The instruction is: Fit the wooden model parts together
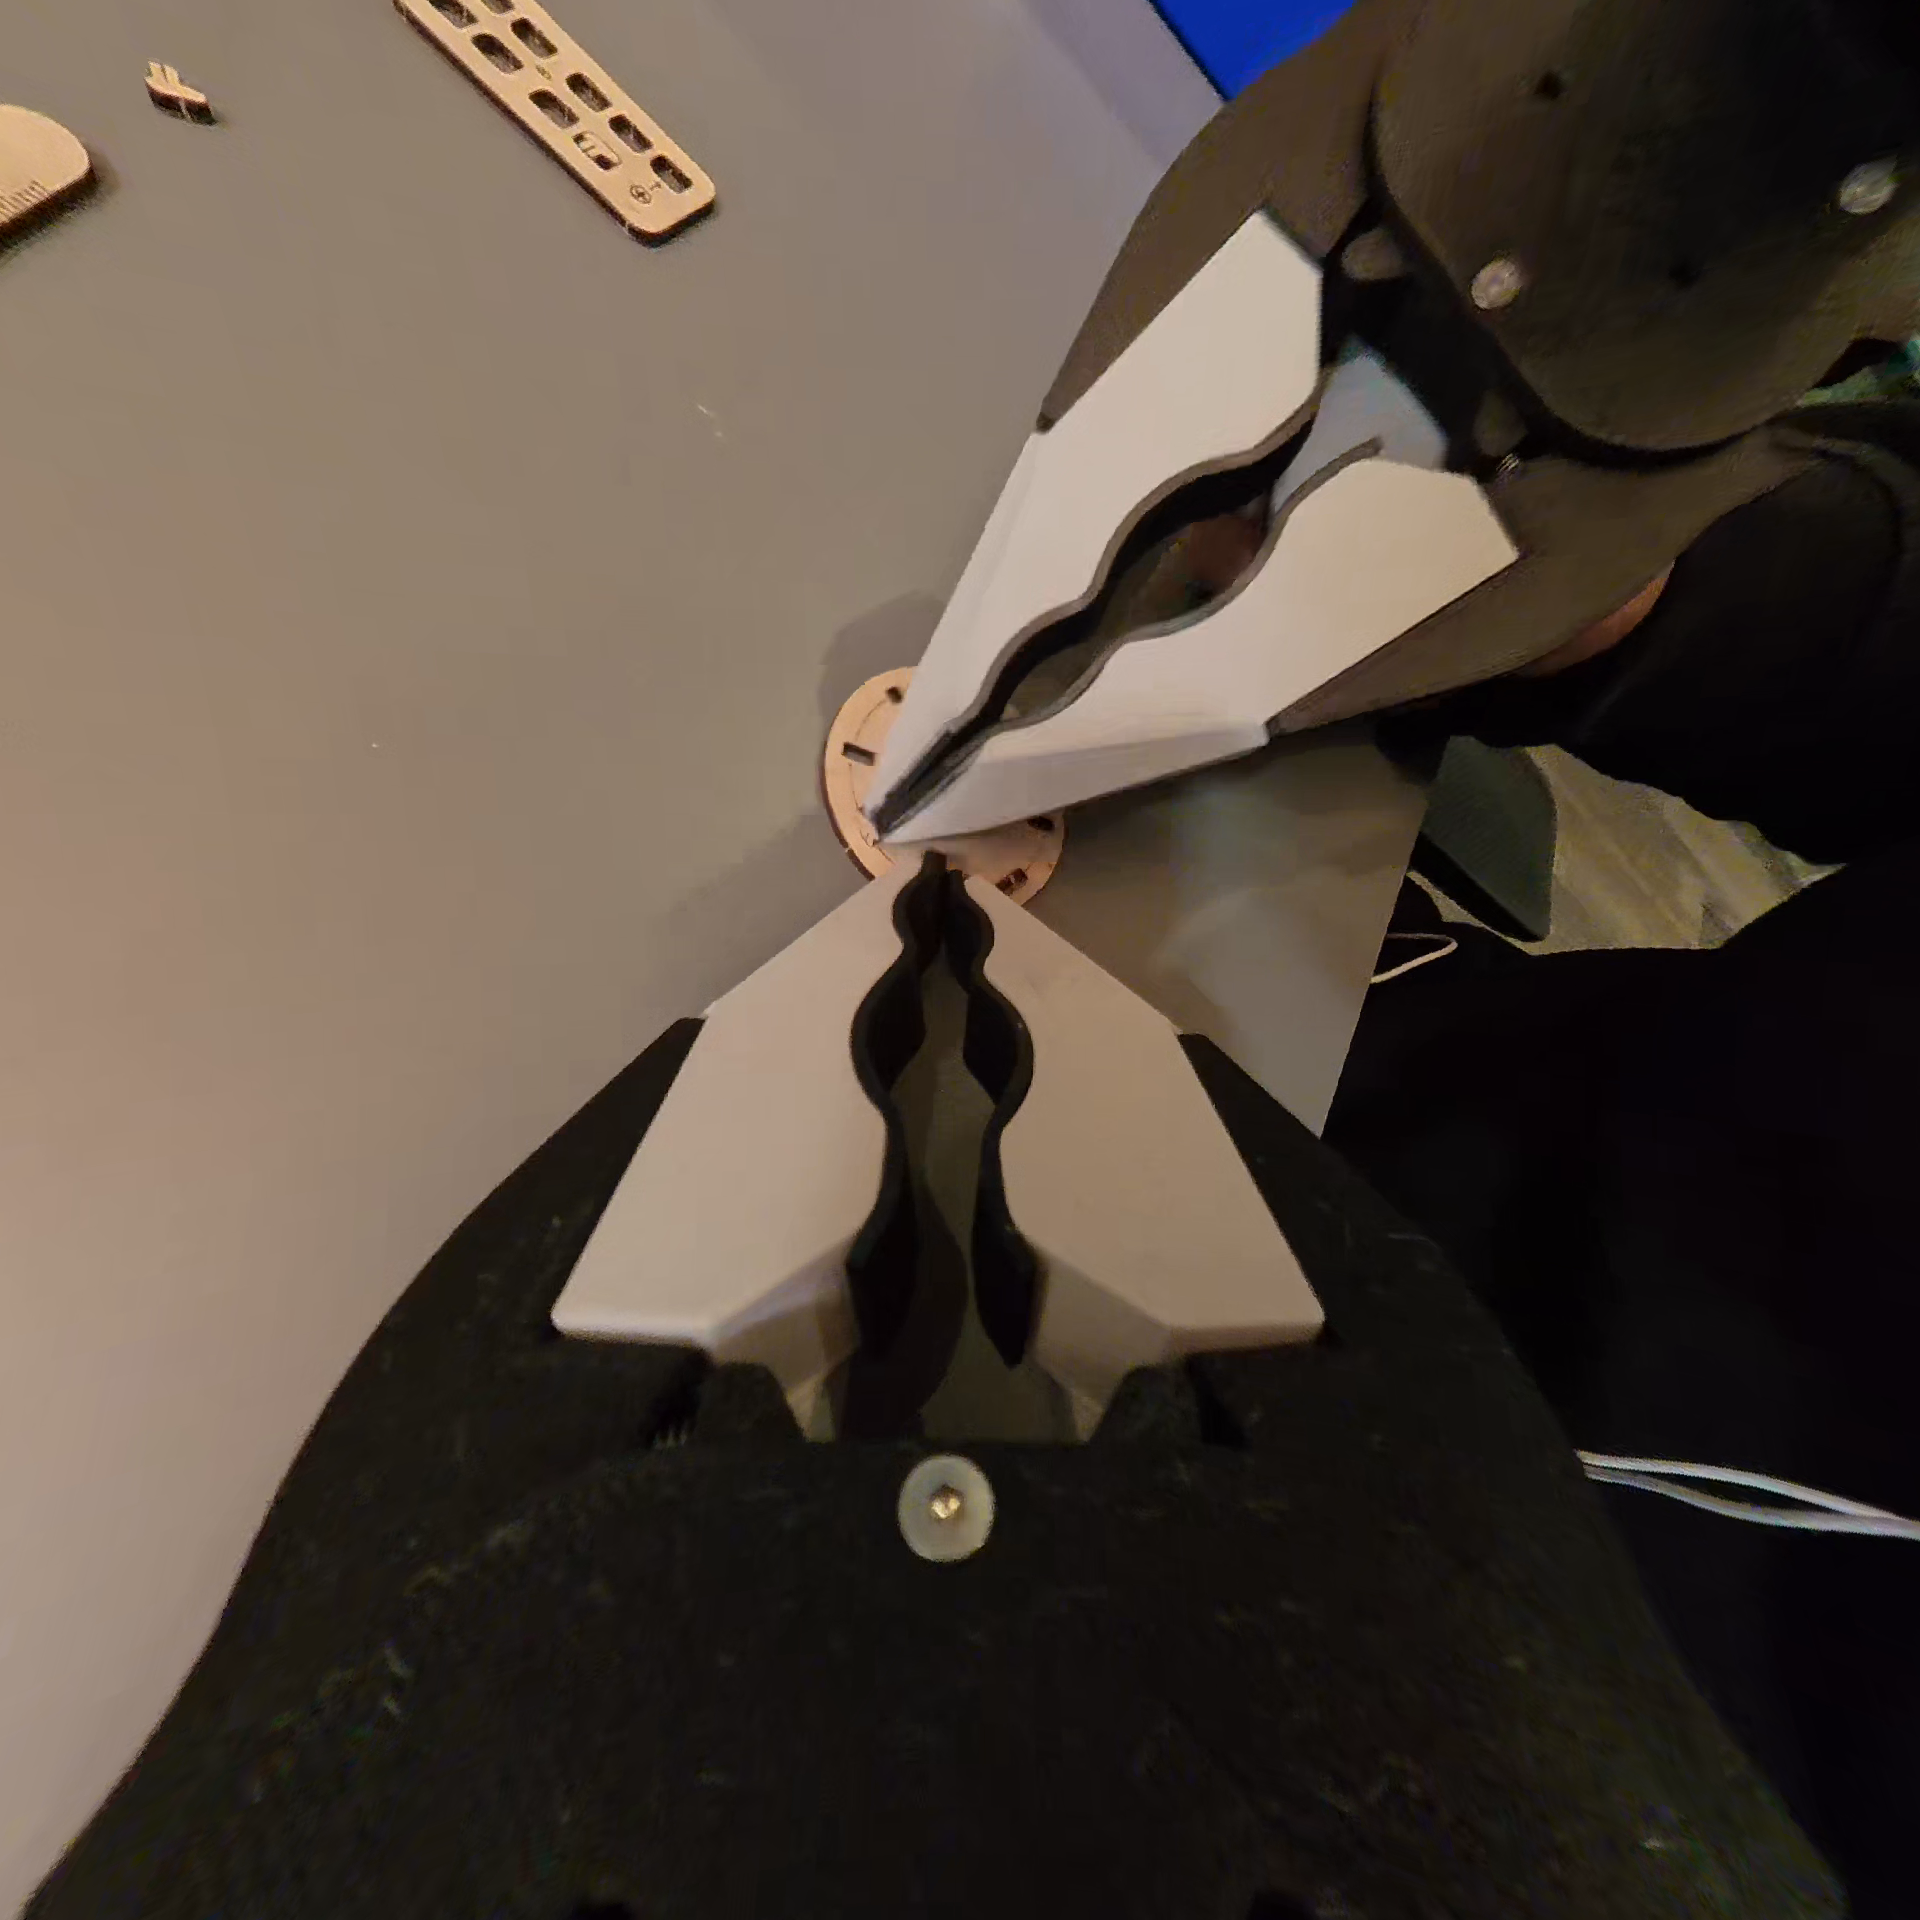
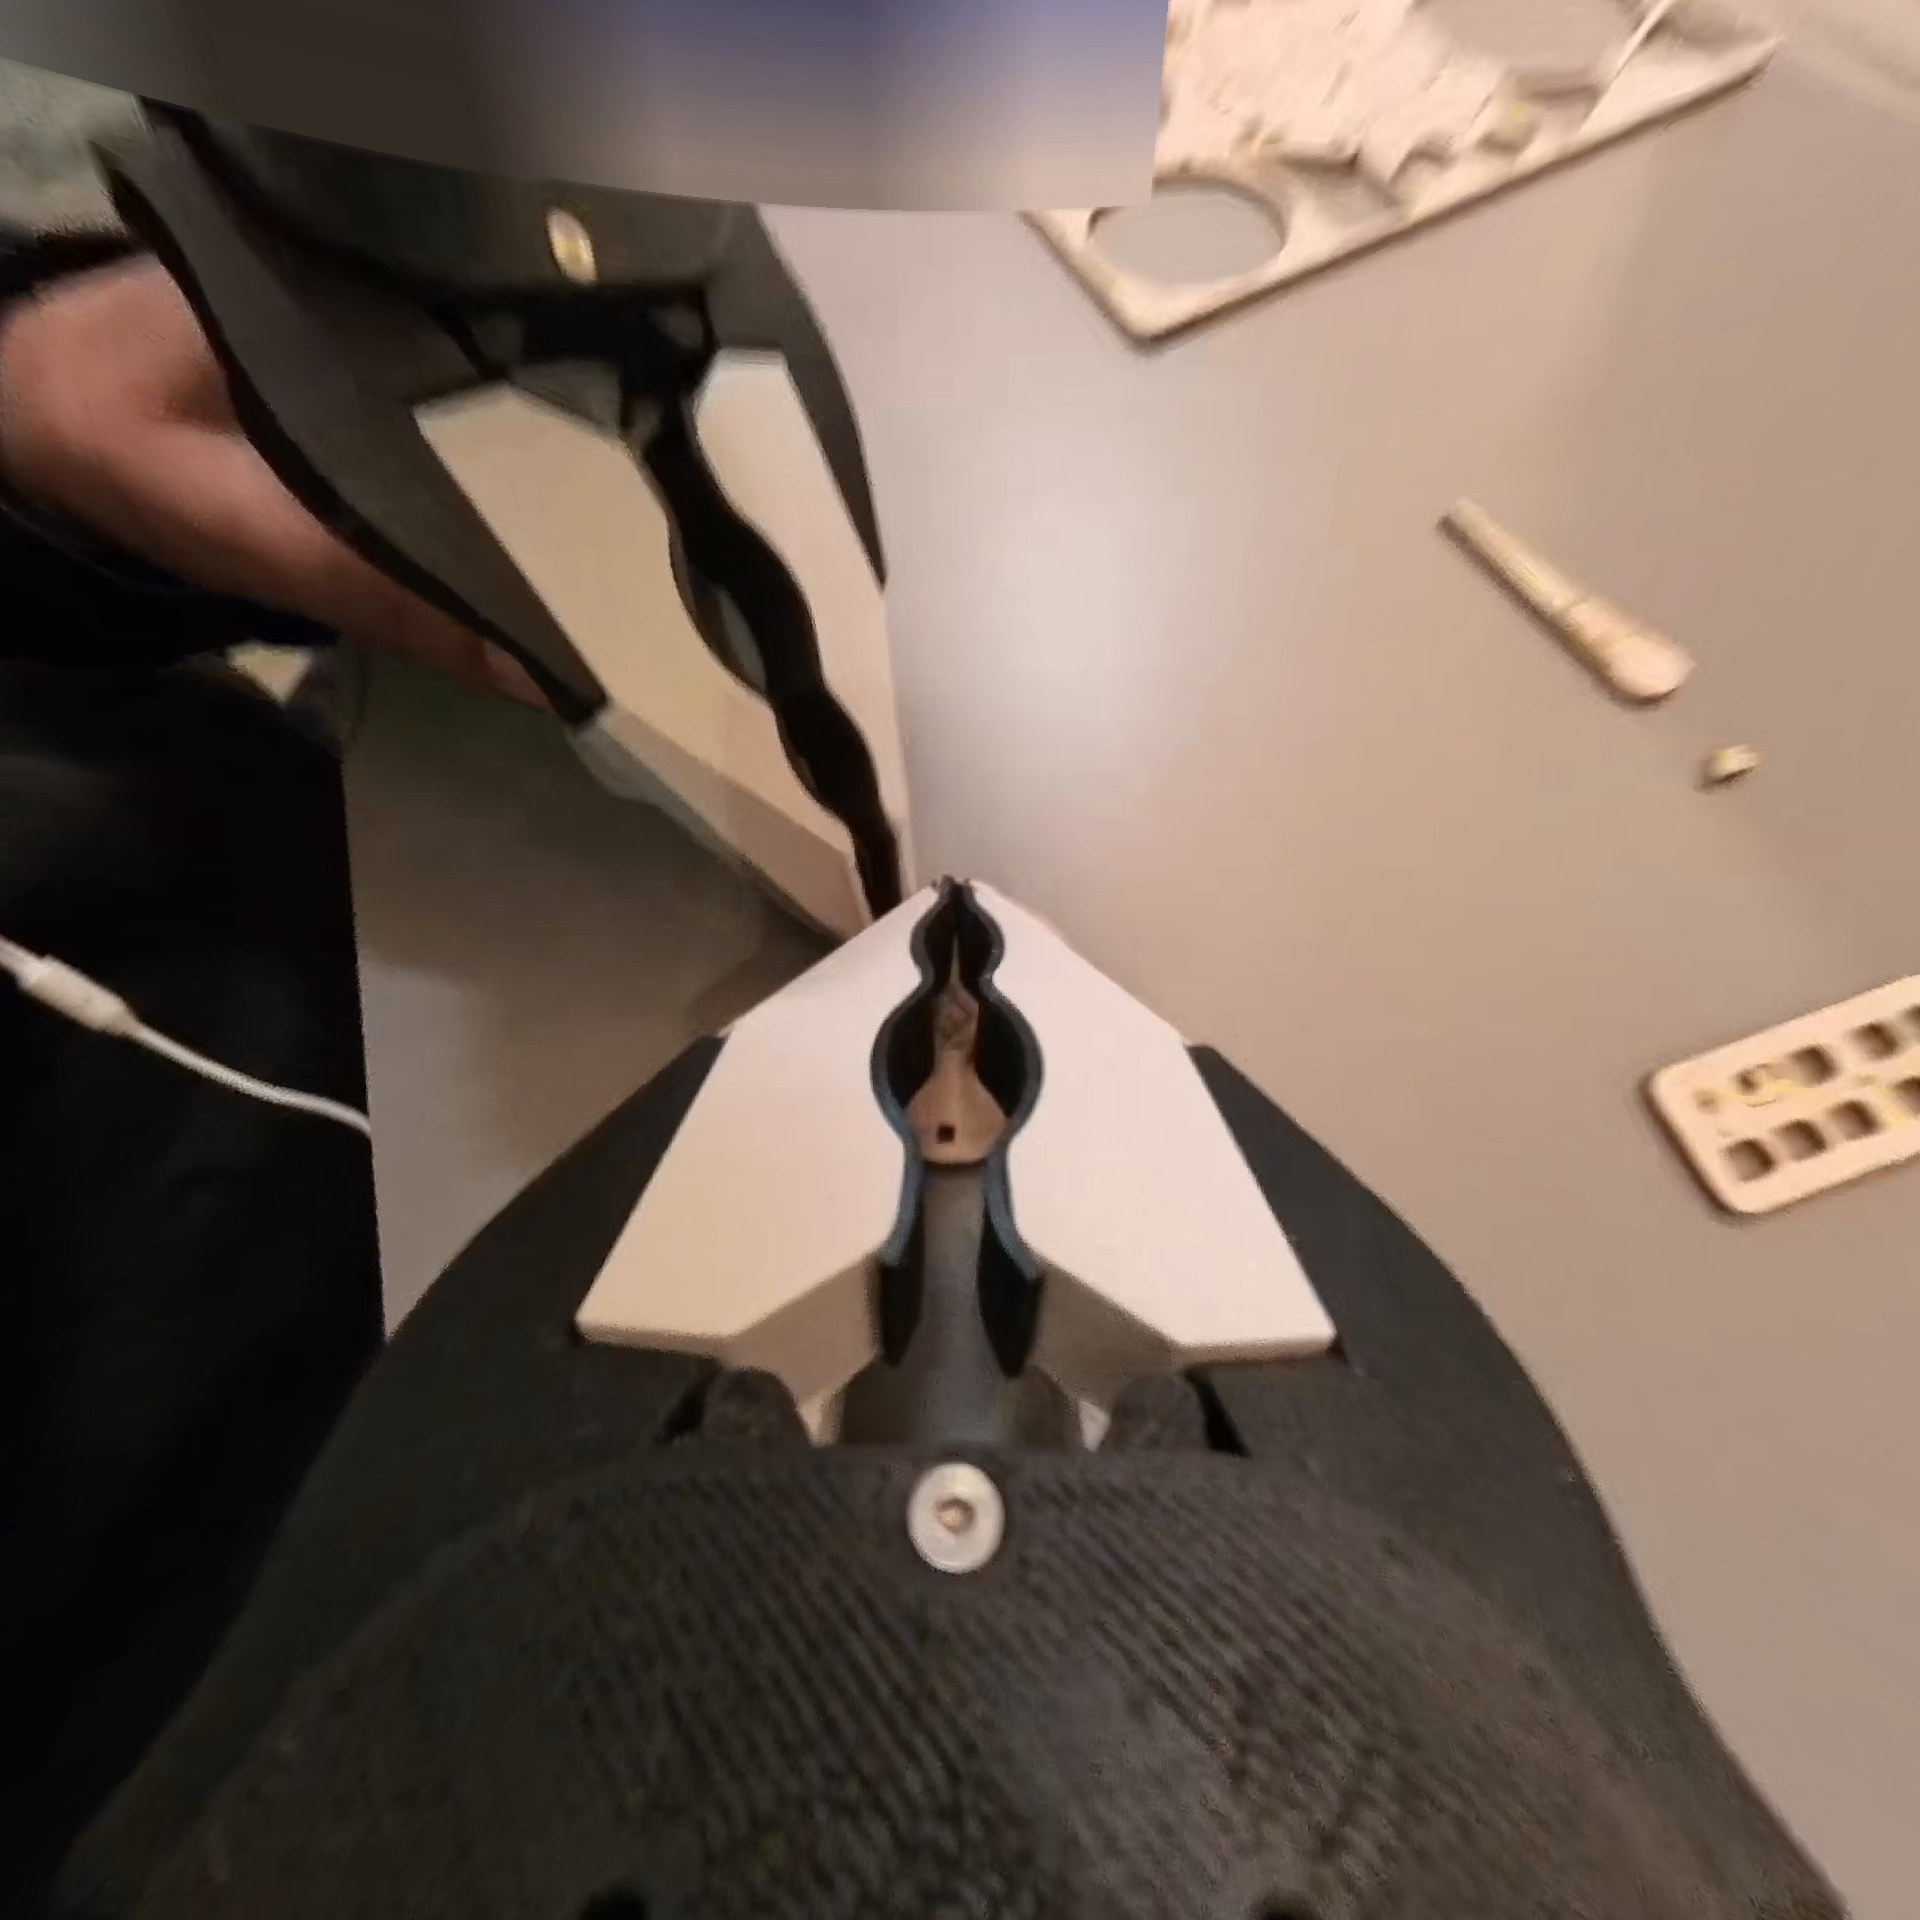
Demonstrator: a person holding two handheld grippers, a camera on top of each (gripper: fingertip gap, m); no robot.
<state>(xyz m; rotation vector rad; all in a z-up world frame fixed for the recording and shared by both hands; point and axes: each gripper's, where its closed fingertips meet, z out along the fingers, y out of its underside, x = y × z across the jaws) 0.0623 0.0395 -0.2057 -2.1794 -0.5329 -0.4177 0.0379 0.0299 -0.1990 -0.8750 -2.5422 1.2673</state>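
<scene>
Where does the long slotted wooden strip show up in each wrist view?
Left wrist view: slotted wooden strip at top, left of centre, on the grey table.
Right wrist view: its end at the right edge.
Shared landmark: both grippers' closed tips meeting mid-frame.

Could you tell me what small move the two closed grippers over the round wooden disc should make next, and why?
Probably lift the right gripper slightly: both it and the left gripper are shut, tips almost meeting above the wooden disc, hiding most of it.
</scene>
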